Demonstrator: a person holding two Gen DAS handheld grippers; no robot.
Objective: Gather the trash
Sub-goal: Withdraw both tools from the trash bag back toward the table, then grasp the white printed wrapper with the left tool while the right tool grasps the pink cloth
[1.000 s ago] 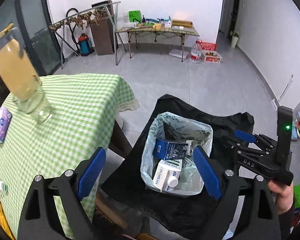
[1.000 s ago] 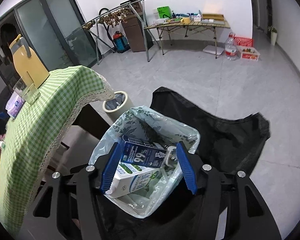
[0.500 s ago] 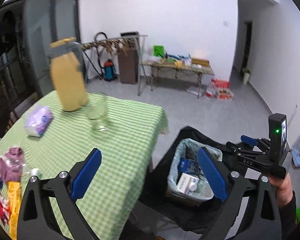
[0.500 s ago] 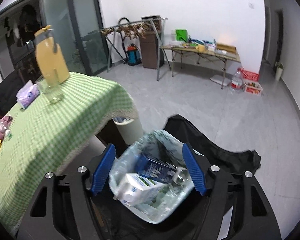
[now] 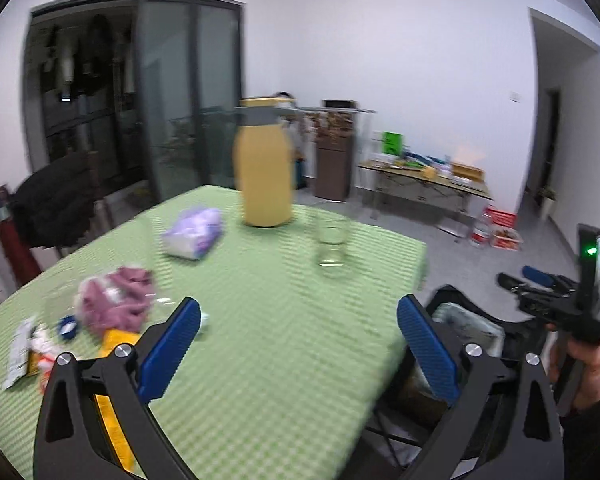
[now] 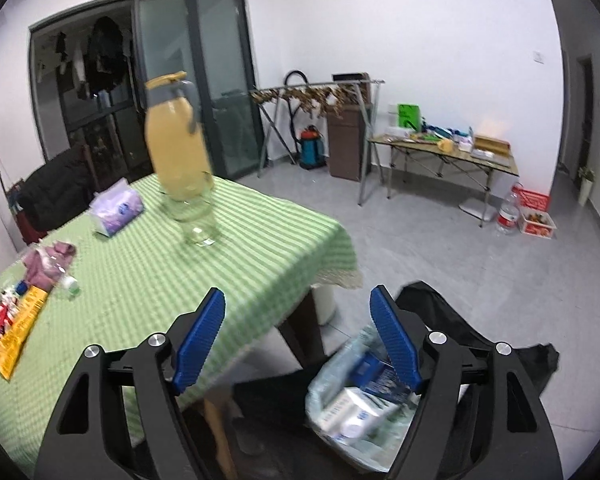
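White walls, grey floor, dark glass doors at the back, and up front a table under a green checked cloth (image 5: 284,344). On it stands a tall yellow jug (image 5: 265,168) with a grey collar, a clear glass (image 5: 332,242) just beside it and a purple tissue pack (image 5: 194,232) near its other side.

Over at the cloth's left end sits the trash: a crumpled pink wrapper (image 5: 114,304), a blue cap (image 5: 67,326), a yellow packet (image 6: 18,332) and some red-and-white scraps (image 5: 40,350), all bunched close together.

Left gripper (image 5: 298,350) hangs above the cloth, blue pads spread as wide as they go, nothing between them.

Right gripper (image 6: 298,334) hovers off the table's corner, its jaws opening as we watch, and they're empty too. In the left camera you can see a hand (image 5: 588,364) wrapped around its handle, green light glowing on top.

Down below the right gripper, beside the table's leg, sits the lined bin (image 6: 328,384) on a black cloth (image 6: 536,360). Inside it: a blue carton (image 6: 374,376) and a white carton (image 6: 352,410), lying one against the other.
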